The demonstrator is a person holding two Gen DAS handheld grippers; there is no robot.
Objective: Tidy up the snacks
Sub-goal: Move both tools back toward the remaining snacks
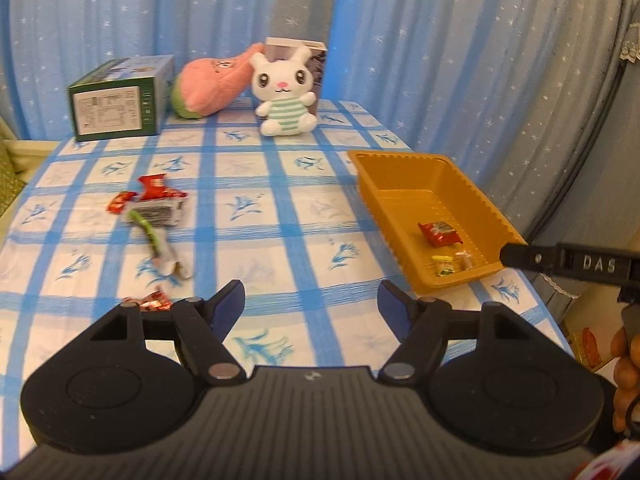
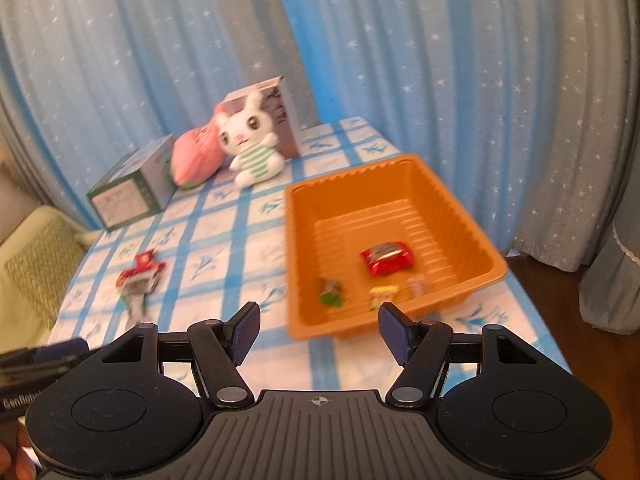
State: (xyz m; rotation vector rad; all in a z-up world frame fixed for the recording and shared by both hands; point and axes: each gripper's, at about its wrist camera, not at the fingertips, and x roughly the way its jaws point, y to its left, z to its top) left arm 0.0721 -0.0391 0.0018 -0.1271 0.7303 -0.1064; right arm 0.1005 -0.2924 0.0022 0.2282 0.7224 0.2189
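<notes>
Looking down over the table [image 1: 280, 200], which wears a blue-and-white checked cloth with little flower prints, there's a wide bare strip of cloth running down the middle between the loose snacks on the left and the orange tray [image 1: 496, 216] on the right. The tray sits right at the table's right-hand edge, its near corner close to the front edge too, so there's not much room on that side. Inside it are a red packet [image 2: 386, 258], a small yellow sweet [image 2: 382, 294], a green-and-red sweet [image 2: 331, 292] and a pale little wrapped one [image 2: 418, 282]. Still out on the cloth: a pile of red and silver wrappers [image 1: 154, 200] with a green-striped packet [image 1: 158, 246] trailing toward the front, plus some red-wrapped candies [image 1: 154, 302] just beside the left gripper [image 1: 312, 304]. That gripper's jaws are spread apart with nothing between them, just cloth showing through. The right gripper [image 2: 320, 330] is the same, jaws wide and empty, hovering in front of the tray's near wall. Along the far edge sit a green box [image 1: 116, 100], a pink plush [image 1: 212, 84], a white bunny plush [image 1: 286, 92] and a grey box [image 1: 316, 56] behind the bunny. Blue star-speckled curtains [image 1: 440, 60] hang close behind and around the right side, and the right wrist view shows dark wood floor [image 2: 560, 300] beyond the table's right edge.
</notes>
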